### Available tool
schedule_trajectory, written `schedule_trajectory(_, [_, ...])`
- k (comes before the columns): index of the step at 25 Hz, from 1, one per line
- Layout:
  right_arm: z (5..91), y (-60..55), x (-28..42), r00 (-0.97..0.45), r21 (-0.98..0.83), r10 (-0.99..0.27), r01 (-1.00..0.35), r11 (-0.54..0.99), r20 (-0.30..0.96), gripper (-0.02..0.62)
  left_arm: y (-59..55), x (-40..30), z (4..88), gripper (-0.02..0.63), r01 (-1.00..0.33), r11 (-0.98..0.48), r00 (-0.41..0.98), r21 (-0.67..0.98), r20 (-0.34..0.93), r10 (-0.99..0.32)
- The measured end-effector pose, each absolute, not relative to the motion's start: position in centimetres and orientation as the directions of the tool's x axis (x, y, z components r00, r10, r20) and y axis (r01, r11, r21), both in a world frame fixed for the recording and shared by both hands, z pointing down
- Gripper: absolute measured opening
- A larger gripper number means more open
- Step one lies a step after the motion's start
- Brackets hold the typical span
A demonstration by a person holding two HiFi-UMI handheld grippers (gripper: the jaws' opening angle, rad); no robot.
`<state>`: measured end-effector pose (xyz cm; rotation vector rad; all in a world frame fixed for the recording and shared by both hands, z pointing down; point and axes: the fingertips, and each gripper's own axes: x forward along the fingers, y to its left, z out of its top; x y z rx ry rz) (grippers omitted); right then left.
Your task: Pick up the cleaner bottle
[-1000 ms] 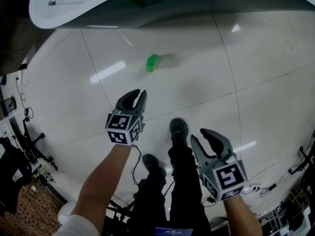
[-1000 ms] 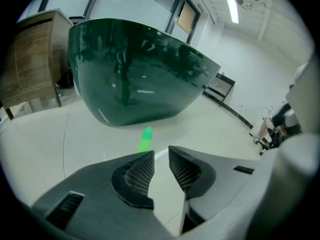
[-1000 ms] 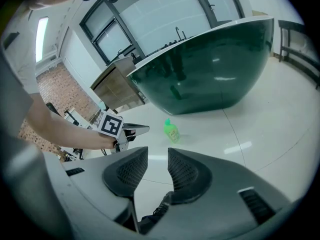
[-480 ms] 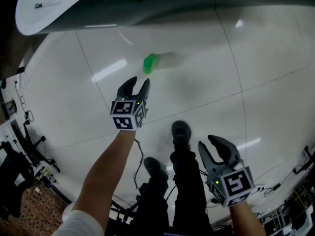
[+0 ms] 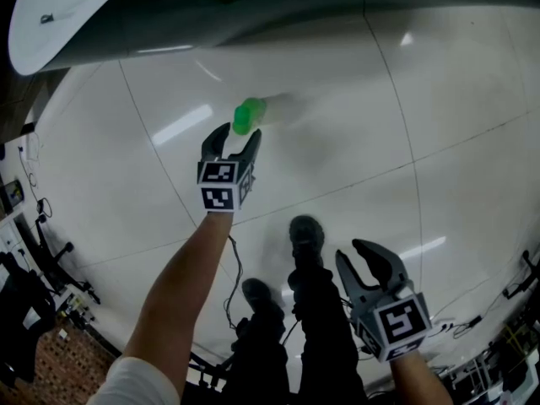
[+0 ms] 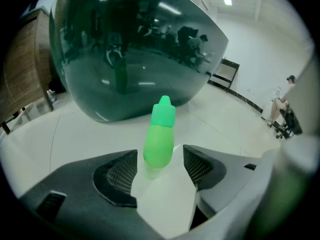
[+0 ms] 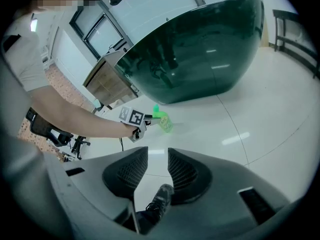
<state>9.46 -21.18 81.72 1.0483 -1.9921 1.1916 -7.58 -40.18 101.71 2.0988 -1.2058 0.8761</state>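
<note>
The left arm (image 5: 181,281) reaches forward with the forearm bare and straight, and the left gripper (image 5: 234,135) at its end tilts steeply down. Its jaws have just been opening and stand wide apart. The cleaner bottle (image 6: 159,141) stands between the fingertips, and neither pad presses on it. The right gripper (image 5: 354,256) is held close to the body and also tilts down. Its jaws stand a little apart with nothing gripped between the fingers.
</note>
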Motion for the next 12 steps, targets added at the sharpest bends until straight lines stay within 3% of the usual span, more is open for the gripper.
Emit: schedule_trajectory(12, [84.1, -20.4, 10.8, -0.478, -0.401, -0.308, -0.872, 0.281, 0.823, 0.123, -43.1, -6.2, 105.4, 0.280, -0.877, -0.473, 0.369, 0.080, 0.743, -0.558])
